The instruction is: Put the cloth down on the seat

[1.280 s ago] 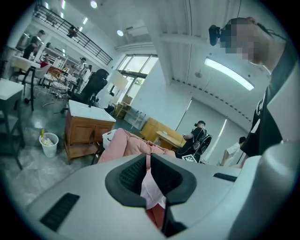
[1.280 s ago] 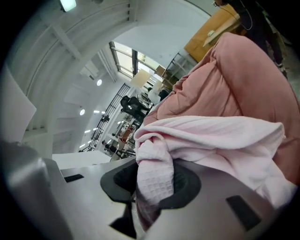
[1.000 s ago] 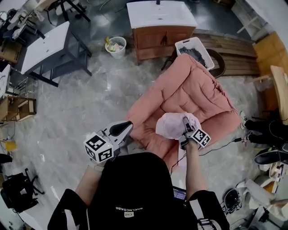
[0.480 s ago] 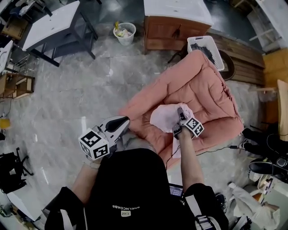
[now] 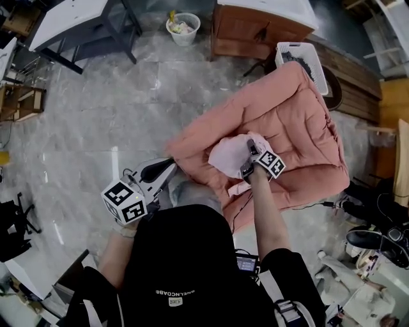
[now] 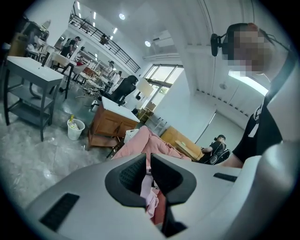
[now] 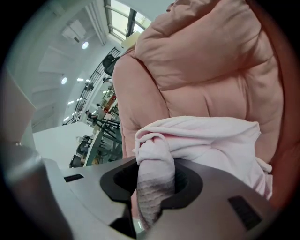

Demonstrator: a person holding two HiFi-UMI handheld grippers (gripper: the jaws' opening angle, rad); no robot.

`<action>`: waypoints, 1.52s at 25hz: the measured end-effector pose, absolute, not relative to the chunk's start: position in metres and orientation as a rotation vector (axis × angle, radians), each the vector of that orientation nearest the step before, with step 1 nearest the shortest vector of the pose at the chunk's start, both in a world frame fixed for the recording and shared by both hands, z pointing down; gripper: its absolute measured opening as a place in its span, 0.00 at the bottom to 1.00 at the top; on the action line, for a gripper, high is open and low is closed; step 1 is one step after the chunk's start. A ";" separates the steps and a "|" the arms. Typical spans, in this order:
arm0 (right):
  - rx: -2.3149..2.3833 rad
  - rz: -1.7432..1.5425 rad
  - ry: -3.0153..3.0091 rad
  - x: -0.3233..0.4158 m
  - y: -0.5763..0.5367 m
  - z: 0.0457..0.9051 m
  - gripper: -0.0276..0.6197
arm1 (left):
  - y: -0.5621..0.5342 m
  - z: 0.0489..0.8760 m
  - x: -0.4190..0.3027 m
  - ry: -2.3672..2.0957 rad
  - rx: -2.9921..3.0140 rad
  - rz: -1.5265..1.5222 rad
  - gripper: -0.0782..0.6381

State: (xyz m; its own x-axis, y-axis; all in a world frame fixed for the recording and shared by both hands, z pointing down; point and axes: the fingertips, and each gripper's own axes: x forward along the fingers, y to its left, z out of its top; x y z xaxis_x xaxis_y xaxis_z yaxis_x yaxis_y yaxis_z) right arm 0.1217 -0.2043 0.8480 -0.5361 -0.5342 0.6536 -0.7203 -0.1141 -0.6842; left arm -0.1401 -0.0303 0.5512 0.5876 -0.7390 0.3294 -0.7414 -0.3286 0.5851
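Observation:
A pale pink cloth (image 5: pixel 227 156) hangs bunched over the front of the salmon-pink padded seat (image 5: pixel 287 121) in the head view. My right gripper (image 5: pixel 249 152) is shut on a twisted fold of it. In the right gripper view the fold (image 7: pixel 154 168) fills the gap between the jaws of the right gripper (image 7: pixel 154 183), and the rest of the cloth (image 7: pixel 215 140) rests against the seat cushion (image 7: pixel 211 61). My left gripper (image 5: pixel 155 171) is held left of the seat, away from the cloth. The left gripper (image 6: pixel 149 169) has its jaws together on nothing.
A white laundry basket (image 5: pixel 303 60) stands behind the seat beside a wooden cabinet (image 5: pixel 255 35). A white waste bin (image 5: pixel 183 27) and a grey table (image 5: pixel 70 16) are at the back left. A cable (image 5: pixel 310 205) and shoes (image 5: pixel 374 239) lie on the floor at right.
Both grippers have sunk. The right one has carried the cloth down and closer to the seat cushion; the left one has dropped down and to the left.

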 end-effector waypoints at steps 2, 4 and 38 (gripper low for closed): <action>1.413 1.718 -1.964 0.119 -0.209 0.855 0.23 | -0.027 0.556 -0.143 -1.175 2.085 0.010 0.14; 1.401 1.721 -1.958 0.116 -0.214 0.862 0.23 | -0.027 0.560 -0.145 -1.176 2.074 0.016 0.14; 1.610 1.791 -2.008 0.150 -0.214 0.774 0.38 | -0.087 0.549 -0.121 -0.748 2.249 0.158 0.14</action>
